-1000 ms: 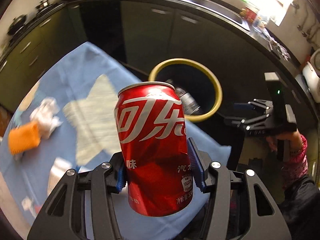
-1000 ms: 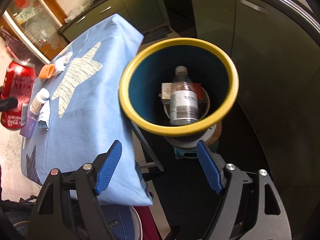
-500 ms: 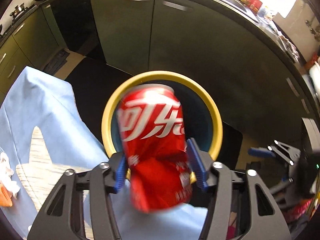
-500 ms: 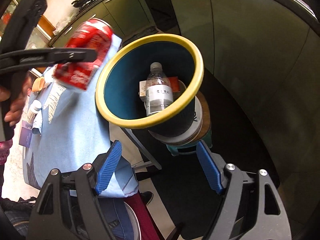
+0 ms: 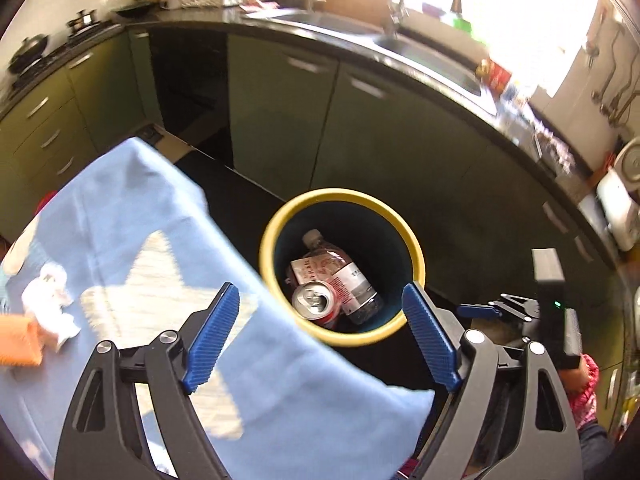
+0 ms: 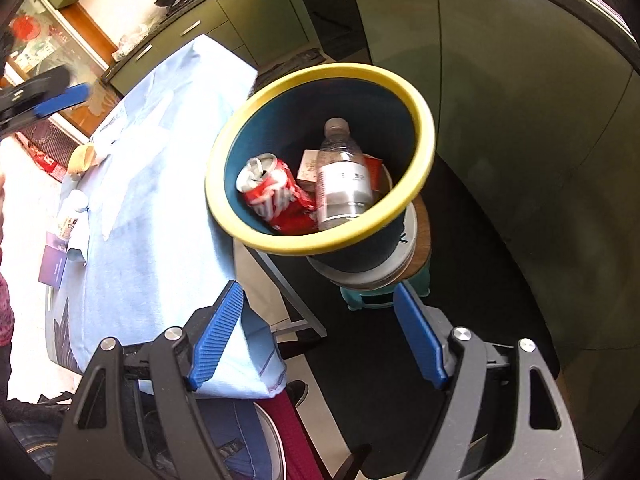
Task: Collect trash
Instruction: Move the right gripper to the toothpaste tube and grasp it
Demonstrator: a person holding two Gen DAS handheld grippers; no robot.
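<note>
A dark bin with a yellow rim (image 5: 416, 248) (image 6: 424, 128) stands beside the blue-clothed table (image 5: 120, 208) (image 6: 160, 168). In the bin lie a red cola can (image 5: 314, 300) (image 6: 276, 192), a clear plastic bottle (image 5: 348, 276) (image 6: 340, 180) and a small packet (image 5: 306, 268). My left gripper (image 5: 320, 340) is open and empty above the bin's near side. My right gripper (image 6: 320, 332) is open and empty, in front of the bin; it also shows in the left wrist view (image 5: 500, 308). Crumpled white paper (image 5: 48, 300) and an orange item (image 5: 16, 340) lie on the table.
The bin stands on a small stool (image 6: 416, 256). A small white bottle (image 6: 74, 212) and a purple card (image 6: 52, 268) lie at the table's near left. Green kitchen cabinets (image 5: 280, 92) and a dark counter with a sink (image 5: 420, 48) ring the back.
My left gripper carried the cola can from over the table to above the bin, opened and let it go. The can now lies in the bin. The right gripper stayed open.
</note>
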